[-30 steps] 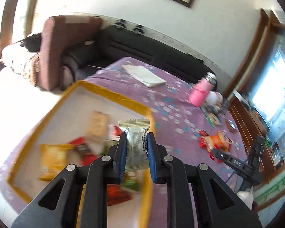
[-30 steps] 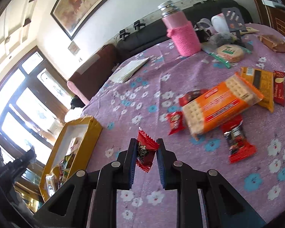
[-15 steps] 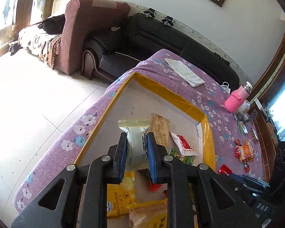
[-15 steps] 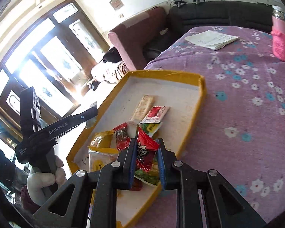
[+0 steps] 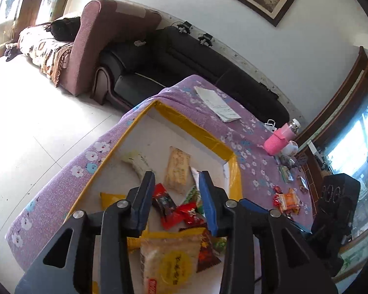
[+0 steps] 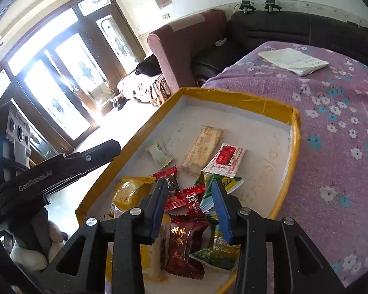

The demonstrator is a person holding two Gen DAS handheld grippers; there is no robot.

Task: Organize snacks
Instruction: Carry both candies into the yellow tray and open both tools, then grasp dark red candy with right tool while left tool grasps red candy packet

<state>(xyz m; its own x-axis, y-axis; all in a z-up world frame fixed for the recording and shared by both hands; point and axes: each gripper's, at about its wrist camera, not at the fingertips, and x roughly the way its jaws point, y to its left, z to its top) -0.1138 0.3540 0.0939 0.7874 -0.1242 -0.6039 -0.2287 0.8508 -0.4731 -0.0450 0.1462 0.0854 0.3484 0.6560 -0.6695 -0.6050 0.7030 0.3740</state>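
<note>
Both grippers hung over the yellow-rimmed box (image 6: 277, 104) on the table (image 6: 331, 147), pointing down into it, presumably to drop snacks there. Left gripper (image 5: 176, 191): jaws opening, nothing clamped; the pale green packet (image 5: 137, 163) lay on the box floor just beyond its left jaw, long axis slanting away from the jaws. Right gripper (image 6: 189, 202): jaws opening, pads clear of the small red candy (image 6: 195, 199), which lay between them on the snack pile, upright in view, twisted ends fore and aft.
</note>
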